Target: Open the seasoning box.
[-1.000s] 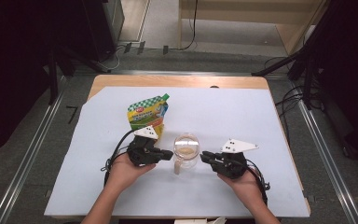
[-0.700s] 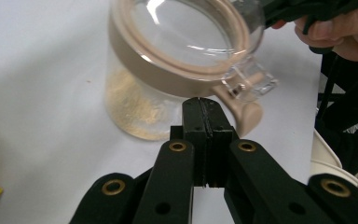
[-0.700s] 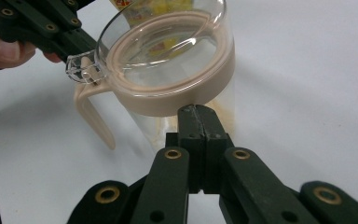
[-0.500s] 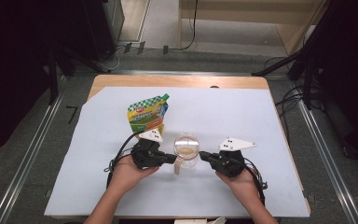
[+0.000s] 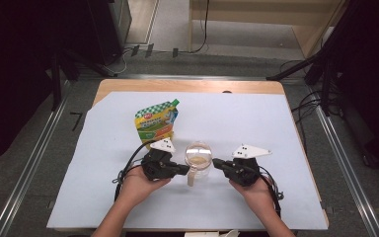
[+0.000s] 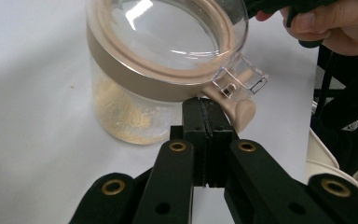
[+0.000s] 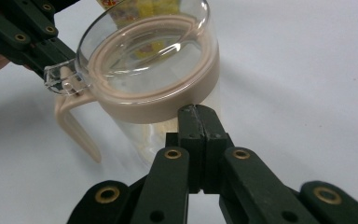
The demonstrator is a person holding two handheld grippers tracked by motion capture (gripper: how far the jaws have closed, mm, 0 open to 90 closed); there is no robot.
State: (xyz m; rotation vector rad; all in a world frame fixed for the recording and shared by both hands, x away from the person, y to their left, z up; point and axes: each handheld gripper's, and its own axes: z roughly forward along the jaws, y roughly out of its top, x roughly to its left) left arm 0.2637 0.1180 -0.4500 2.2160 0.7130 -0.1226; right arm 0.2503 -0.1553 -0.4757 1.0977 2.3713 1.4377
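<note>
The jar (image 5: 198,159) stands on the sheet (image 5: 276,128) near my edge of the table (image 5: 128,85), its handle toward me. My left gripper (image 5: 186,170) sits just left of it, my right gripper (image 5: 215,162) just right. The pouch (image 5: 156,123) lies behind, left of the jar.

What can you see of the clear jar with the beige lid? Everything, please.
The jar stands upright on the white sheet, in front of the green-and-yellow pouch. Clear wall, looks like plastic; beige lid ring with a clear window, clear latch tab and beige handle. Pale grainy residue sits at the bottom. The left gripper and right gripper, both shut, meet the lid ring from opposite sides.
</note>
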